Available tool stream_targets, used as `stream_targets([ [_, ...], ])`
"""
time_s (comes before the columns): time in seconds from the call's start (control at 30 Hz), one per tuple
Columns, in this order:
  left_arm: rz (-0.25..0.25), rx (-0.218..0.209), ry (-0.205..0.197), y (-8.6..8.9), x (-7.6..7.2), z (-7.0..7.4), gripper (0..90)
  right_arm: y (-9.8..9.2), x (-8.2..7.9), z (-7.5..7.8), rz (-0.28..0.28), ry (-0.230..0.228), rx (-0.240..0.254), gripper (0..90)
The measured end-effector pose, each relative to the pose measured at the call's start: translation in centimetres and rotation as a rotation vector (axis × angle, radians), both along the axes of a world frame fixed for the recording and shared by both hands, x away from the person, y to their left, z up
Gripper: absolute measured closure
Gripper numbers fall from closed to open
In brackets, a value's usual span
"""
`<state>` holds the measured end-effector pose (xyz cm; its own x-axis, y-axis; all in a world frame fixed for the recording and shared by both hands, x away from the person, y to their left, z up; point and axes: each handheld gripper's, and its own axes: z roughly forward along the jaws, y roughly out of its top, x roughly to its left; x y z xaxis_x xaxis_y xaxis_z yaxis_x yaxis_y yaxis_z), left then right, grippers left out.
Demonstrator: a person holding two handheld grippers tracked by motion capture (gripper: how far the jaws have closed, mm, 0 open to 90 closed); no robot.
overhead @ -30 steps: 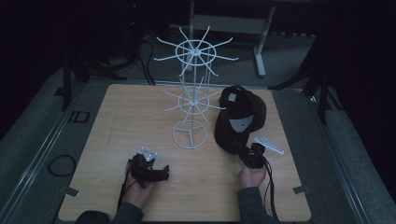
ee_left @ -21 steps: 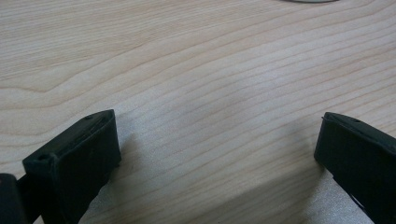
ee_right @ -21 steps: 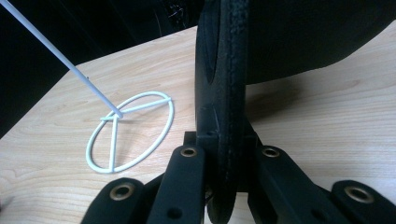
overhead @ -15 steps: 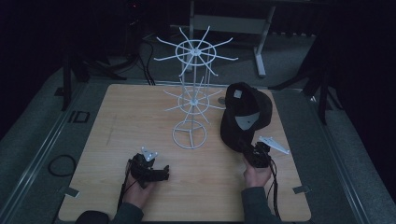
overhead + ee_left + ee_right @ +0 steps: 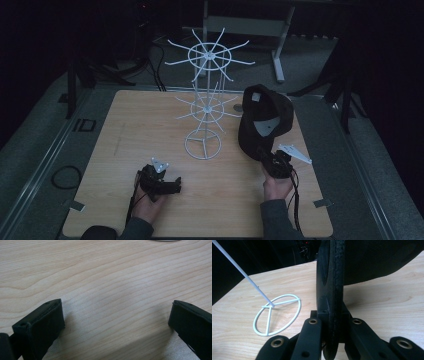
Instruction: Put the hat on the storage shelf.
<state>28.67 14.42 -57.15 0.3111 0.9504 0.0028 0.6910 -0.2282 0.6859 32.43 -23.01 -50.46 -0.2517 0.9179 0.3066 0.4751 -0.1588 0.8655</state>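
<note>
A black cap (image 5: 264, 122) stands raised off the wooden table (image 5: 125, 130), right of a white wire rack (image 5: 206, 100). My right gripper (image 5: 265, 156) is shut on the cap's brim from below. In the right gripper view the brim (image 5: 333, 290) runs upright between the two jaws of my right gripper (image 5: 332, 325), and the rack's base ring (image 5: 277, 313) lies on the table to its left. My left gripper (image 5: 175, 185) rests low at the table's near left. Its jaws stand wide apart over bare wood in the left gripper view (image 5: 116, 317), with nothing between them.
The rack has a round base (image 5: 202, 145) and two tiers of spokes, the upper wheel (image 5: 209, 52) reaching out over the table's far middle. Dark stands and cables (image 5: 150, 60) crowd the floor beyond the table. A cable loop (image 5: 65, 177) lies left of the table.
The cap in my right gripper has shifted slightly right and stands a bit more upright. My left gripper has stayed where it was.
</note>
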Motion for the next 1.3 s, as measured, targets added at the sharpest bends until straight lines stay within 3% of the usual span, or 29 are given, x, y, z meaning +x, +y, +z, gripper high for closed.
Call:
stream_targets([
  [0.53,0.005,-0.007,-0.001,-0.1,0.0,0.0,0.1,0.0,-0.2,1.5,0.011,-0.031,-0.054,86.6],
  [1.3,0.003,-0.005,-0.001,-0.1,0.0,0.0,0.1,-0.2,-0.5,3.3,0.020,-0.076,-0.092,86.6],
])
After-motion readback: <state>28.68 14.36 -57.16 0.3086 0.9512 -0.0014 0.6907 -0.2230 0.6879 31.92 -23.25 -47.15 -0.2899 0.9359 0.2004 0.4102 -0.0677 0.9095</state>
